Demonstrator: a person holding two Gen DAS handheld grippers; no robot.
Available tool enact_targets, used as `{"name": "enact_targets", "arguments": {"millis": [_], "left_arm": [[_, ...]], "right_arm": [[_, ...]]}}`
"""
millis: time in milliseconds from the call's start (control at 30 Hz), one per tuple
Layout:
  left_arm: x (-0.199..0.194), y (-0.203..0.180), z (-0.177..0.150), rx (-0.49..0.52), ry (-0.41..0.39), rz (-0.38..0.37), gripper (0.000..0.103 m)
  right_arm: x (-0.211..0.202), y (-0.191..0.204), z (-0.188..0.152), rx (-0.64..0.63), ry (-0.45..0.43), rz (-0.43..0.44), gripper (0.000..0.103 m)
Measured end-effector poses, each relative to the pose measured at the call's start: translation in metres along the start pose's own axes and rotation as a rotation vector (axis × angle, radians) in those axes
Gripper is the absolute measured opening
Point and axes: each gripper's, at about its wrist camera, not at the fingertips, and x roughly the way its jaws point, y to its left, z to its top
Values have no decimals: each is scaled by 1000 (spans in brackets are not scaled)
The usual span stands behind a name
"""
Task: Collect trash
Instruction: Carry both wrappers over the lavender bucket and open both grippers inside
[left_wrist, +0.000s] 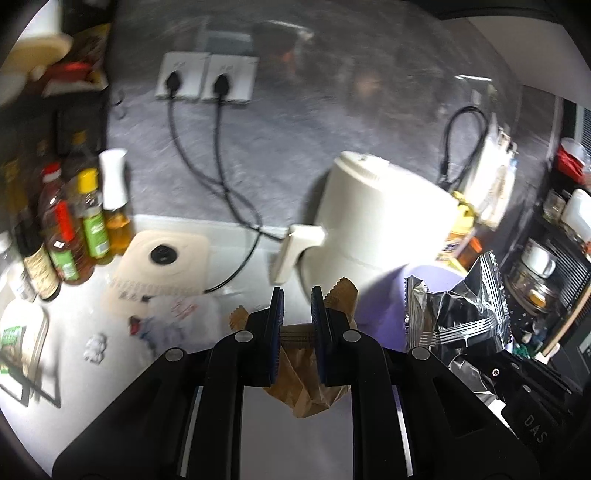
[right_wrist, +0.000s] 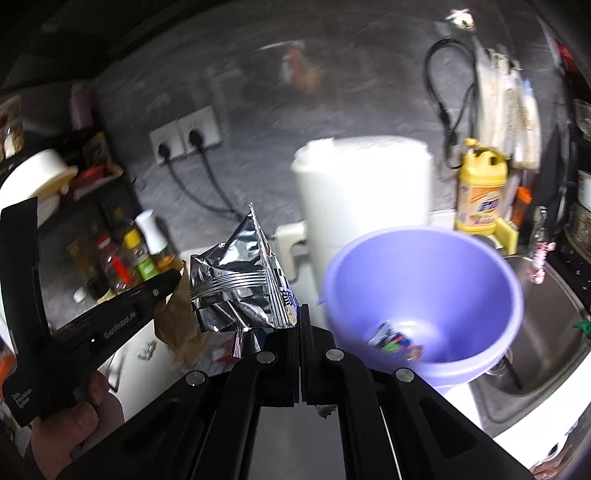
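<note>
My left gripper is shut on a crumpled brown paper bag, which hangs above the white counter. My right gripper is shut on the edge of a silver foil snack wrapper, held up in the air. A purple plastic bowl stands just right of the right gripper, with a small colourful wrapper lying in its bottom. In the left wrist view the foil wrapper shows at the right, in front of the purple bowl. The brown bag and a hand on the left tool show in the right wrist view.
A white appliance with a handle stands behind the bowl. Sauce bottles line the left. A crumpled white scrap and a plastic wrapper lie on the counter. A steel sink and yellow detergent bottle are at the right.
</note>
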Motion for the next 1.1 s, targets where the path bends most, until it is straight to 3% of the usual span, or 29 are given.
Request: {"name": "enact_targets", "arguments": {"millis": [400, 633, 667, 700, 733, 767, 800, 1100], "left_arm": [[8, -68, 20, 100, -33, -94, 15], [17, -94, 21, 138, -24, -123, 15], [19, -98, 22, 144, -22, -127, 15], [20, -100, 22, 149, -20, -130, 15], [22, -102, 22, 152, -18, -132, 15], [23, -104, 22, 155, -15, -135, 15], [25, -106, 22, 158, -12, -137, 15], [45, -129, 17, 198, 25, -188, 15]], "right_arm": [[-26, -58, 17, 86, -84, -83, 1], [-23, -86, 16, 140, -71, -155, 5], [-21, -91, 16, 157, -60, -155, 8], [-19, -95, 15, 169, -54, -153, 16], [-20, -98, 13, 178, -54, -155, 26], [-21, -101, 11, 188, -61, -166, 45], [-23, -103, 9, 196, -71, -180, 49], [-31, -116, -4, 224, -55, -216, 49]]}}
